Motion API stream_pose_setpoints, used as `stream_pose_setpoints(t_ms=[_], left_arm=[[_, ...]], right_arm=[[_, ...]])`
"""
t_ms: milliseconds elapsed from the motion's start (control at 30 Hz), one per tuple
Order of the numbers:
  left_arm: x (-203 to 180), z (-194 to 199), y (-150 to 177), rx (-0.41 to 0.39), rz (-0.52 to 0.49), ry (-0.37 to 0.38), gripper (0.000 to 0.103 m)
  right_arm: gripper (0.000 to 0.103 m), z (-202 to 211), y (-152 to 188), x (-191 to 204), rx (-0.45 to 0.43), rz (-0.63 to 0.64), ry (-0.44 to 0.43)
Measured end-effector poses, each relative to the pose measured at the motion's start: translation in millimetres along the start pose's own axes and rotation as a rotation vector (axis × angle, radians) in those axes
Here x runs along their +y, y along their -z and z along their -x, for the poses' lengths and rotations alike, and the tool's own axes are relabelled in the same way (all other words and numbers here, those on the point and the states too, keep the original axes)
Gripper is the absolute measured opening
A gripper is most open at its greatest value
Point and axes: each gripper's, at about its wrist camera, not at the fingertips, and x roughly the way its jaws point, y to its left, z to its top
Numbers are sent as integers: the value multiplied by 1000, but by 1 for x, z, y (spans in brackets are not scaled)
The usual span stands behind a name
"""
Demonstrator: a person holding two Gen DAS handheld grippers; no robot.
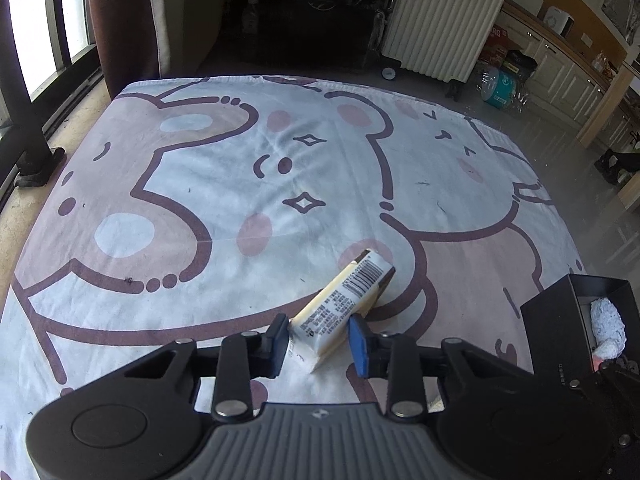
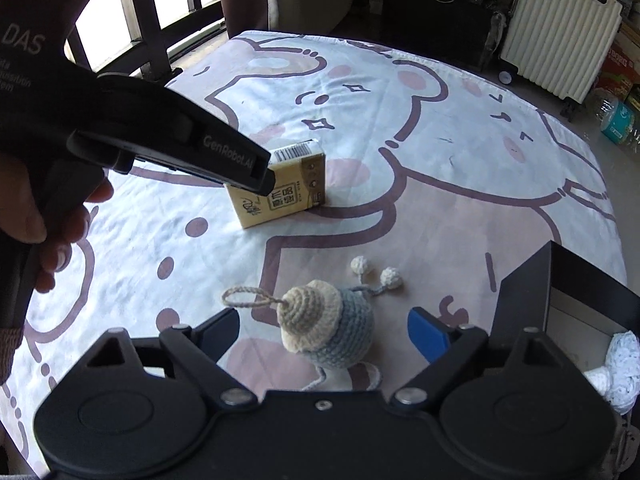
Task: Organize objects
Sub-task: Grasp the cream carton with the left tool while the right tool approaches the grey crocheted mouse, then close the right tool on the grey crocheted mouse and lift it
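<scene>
A yellow carton with a barcode [image 1: 344,300] stands on the bear-print cloth; it also shows in the right wrist view [image 2: 280,188]. My left gripper [image 1: 319,338] is open, its blue pads on either side of the carton's near end; whether they touch it is unclear. In the right wrist view the left gripper's body [image 2: 180,140] hides part of the carton. A crocheted grey-and-cream toy [image 2: 324,328] lies on the cloth between my right gripper's open fingers [image 2: 324,330], which stand apart from it. A black box [image 2: 560,292] sits at the right.
The black box [image 1: 576,320] holds a white crocheted item [image 1: 608,332], also seen in the right wrist view [image 2: 616,368]. The cloth [image 1: 200,184] covers a table. A white radiator [image 1: 440,16], a window [image 1: 40,20] and kitchen cabinets [image 1: 560,64] lie beyond.
</scene>
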Motion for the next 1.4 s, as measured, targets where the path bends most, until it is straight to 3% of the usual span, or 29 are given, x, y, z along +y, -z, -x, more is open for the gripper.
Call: stream_pose_setpoints(t_ms=[33, 100, 133, 400, 767, 1033, 1167, 1300, 1400], left_arm=[[1, 0, 0, 2, 0, 2, 33], [2, 1, 0, 7, 7, 11, 32], [3, 1, 0, 11, 12, 15, 31], [6, 12, -1, 31, 47, 40, 30], [2, 46, 17, 82, -26, 78, 30], [-7, 67, 30, 179, -94, 181, 30], [-10, 70, 43, 274, -134, 224, 30], [-11, 62, 58, 389, -179, 249, 30], [-13, 56, 63, 413, -204, 223, 31]], right_arm=[[84, -2, 0, 1, 13, 8, 3], [57, -5, -1, 2, 37, 14, 6], [53, -5, -1, 0, 47, 2, 1], [50, 7, 1, -19, 47, -105, -51], [50, 48, 3, -37, 1, -251, -107], [50, 71, 12, -50, 9, -345, -118], [50, 80, 14, -56, 1, -382, -113], [50, 79, 16, -56, 19, -392, -120], [50, 77, 16, -54, 30, -382, -123]])
